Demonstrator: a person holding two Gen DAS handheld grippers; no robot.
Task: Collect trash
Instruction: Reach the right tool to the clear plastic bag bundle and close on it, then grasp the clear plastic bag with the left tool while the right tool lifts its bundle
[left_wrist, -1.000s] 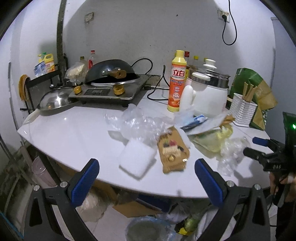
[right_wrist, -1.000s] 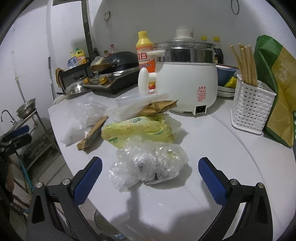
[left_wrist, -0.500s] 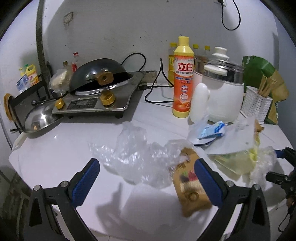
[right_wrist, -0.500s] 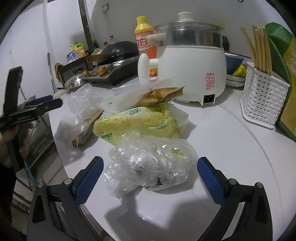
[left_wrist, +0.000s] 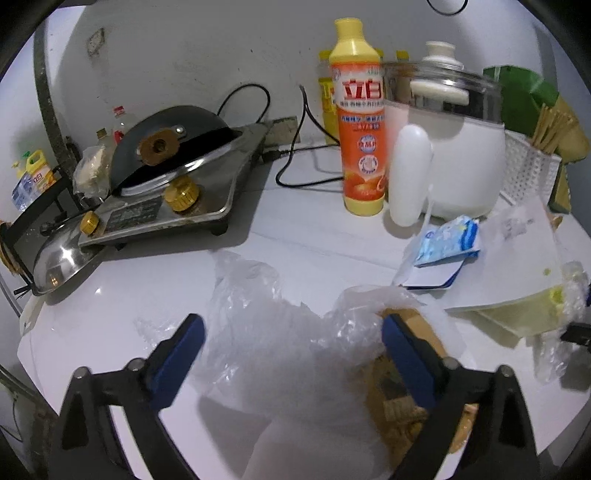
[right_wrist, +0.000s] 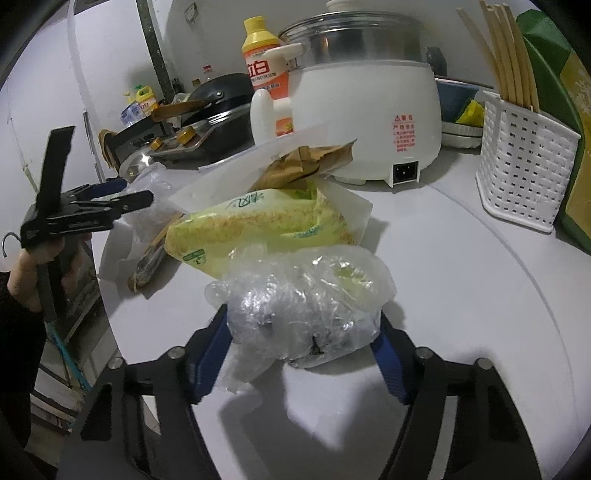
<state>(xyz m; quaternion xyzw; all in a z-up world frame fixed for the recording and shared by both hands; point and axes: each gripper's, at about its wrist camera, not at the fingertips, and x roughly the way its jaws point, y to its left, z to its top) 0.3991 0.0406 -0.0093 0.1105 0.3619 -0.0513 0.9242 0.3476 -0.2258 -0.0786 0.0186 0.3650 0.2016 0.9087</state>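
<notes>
- Left wrist view: the left gripper (left_wrist: 291, 350) is closing, jaws wide on either side of a crumpled clear plastic bag (left_wrist: 266, 332) lying on the white countertop (left_wrist: 155, 280) near its front edge. The pads are not yet pressing the film; the right-hand pad is sitting against a raised fold of it, over a brown snack wrapper (left_wrist: 417, 380).
- Same view, behind the bag: a gas stove (left_wrist: 173, 199) with an upturned wok, an orange detergent bottle (left_wrist: 360, 122), a white electric pot (left_wrist: 454, 147), a blue-and-white packet (left_wrist: 448, 242).
- Handling judgement: the film is looking very light, limp and slippery, with no stiff edge. Taking hold at the bunched ridge in the middle should gather more layers than a loose flap would.
- Right wrist view: the right gripper (right_wrist: 303, 354) is closing around a clear bag of scraps (right_wrist: 306, 310) near the counter edge, the bag lying between the jaws. Both blue pads are meeting its sides; the film is only starting to give.
- Same view: a yellow-green food bag (right_wrist: 258, 225) is lying just behind, touching it, with brown paper (right_wrist: 306, 162) above; a white chopstick basket (right_wrist: 524, 170) is standing well apart on the right.
- Handling judgement: this bundle seems soft but fuller, with dark bits inside; it is likely to squash and slide, so gripping across the widest part is the safer choice, not the loose tail.
</notes>
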